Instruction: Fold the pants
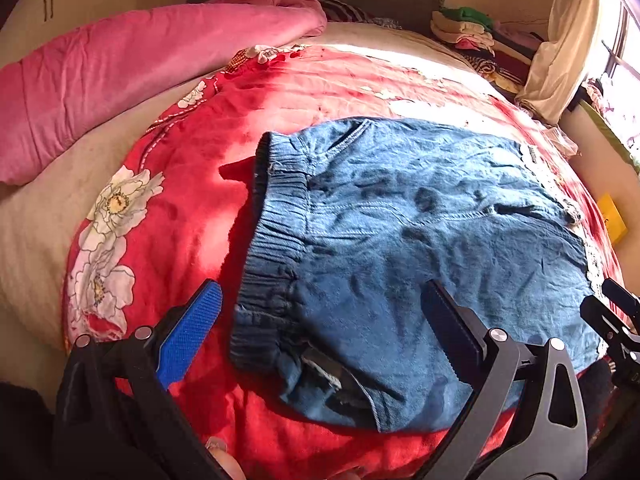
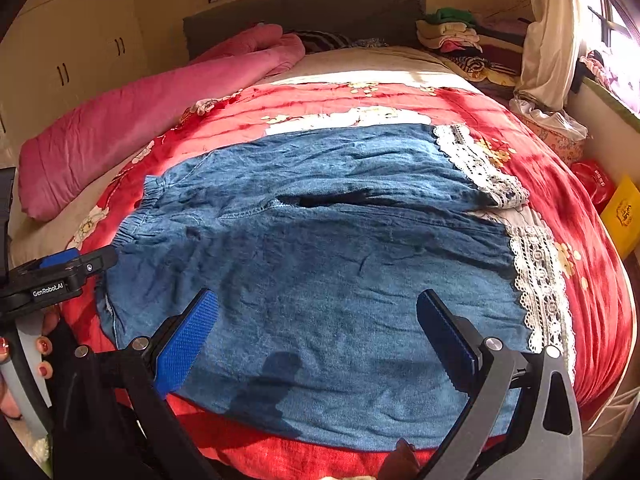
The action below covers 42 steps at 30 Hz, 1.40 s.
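Blue denim pants (image 1: 420, 240) lie spread flat on a red floral bedspread (image 1: 180, 216), elastic waistband (image 1: 276, 220) to the left, white lace hems (image 2: 536, 276) to the right. The pants also fill the right wrist view (image 2: 320, 260). My left gripper (image 1: 320, 320) is open and empty, hovering over the waistband's near corner. My right gripper (image 2: 316, 324) is open and empty above the near pant leg. The left gripper shows at the left edge of the right wrist view (image 2: 60, 272), and the right gripper's tip at the right edge of the left wrist view (image 1: 616, 312).
A pink quilt (image 1: 120, 76) lies rolled along the left of the bed. Stacked clothes (image 2: 452, 36) sit by the grey headboard (image 2: 304, 12). A curtain (image 2: 548, 32) and window are at right. A yellow box (image 2: 622, 216) and red bag (image 2: 592, 180) sit beside the bed.
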### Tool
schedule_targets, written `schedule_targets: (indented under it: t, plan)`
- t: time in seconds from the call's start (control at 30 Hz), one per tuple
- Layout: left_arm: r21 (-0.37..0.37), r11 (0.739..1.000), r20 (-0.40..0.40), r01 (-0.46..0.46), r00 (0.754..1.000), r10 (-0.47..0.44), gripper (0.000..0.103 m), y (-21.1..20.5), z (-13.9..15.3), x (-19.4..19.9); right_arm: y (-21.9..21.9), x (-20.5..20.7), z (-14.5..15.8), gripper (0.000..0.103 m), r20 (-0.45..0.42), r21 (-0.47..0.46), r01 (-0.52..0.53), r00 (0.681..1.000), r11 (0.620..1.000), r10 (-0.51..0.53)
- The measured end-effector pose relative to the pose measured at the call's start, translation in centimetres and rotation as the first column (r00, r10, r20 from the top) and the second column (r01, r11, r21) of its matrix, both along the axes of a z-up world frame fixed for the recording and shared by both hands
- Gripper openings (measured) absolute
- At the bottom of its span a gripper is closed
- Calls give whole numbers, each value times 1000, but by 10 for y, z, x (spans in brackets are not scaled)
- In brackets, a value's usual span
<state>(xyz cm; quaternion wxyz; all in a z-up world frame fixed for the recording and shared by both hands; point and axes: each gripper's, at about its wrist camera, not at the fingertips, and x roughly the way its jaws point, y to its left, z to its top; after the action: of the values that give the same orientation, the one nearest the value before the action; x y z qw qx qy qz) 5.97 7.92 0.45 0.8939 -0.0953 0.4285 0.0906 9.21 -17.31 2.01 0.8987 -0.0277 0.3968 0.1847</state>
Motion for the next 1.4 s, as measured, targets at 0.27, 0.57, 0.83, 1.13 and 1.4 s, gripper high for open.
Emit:
schedule_targets:
  t: [0.27,0.57,0.83,1.13,1.4]
  plan:
    - [9,1000,1,-18,1000,18,94,42,4,47,31,53,15,99,7,-25,-91,996,996,92]
    - [-3,999,-63,47,997,-47,94,73,-19,114,76,126,16,99,-57,-47,-207,977,977,205]
    - [-54,991,-63,120,990,-123,58,76,-38,149,117,185,-1,99,-121,-90,-267,959,960,255]
    - [-164,976,57,141,989,-133,25,96,-36,150,154,229,-27,99,-116,-257,-376,926,890,358]
    - [-165,972,148,169,978,-145,25,100,-16,139,189,252,-53,99,-151,-356,-503,863,788,482]
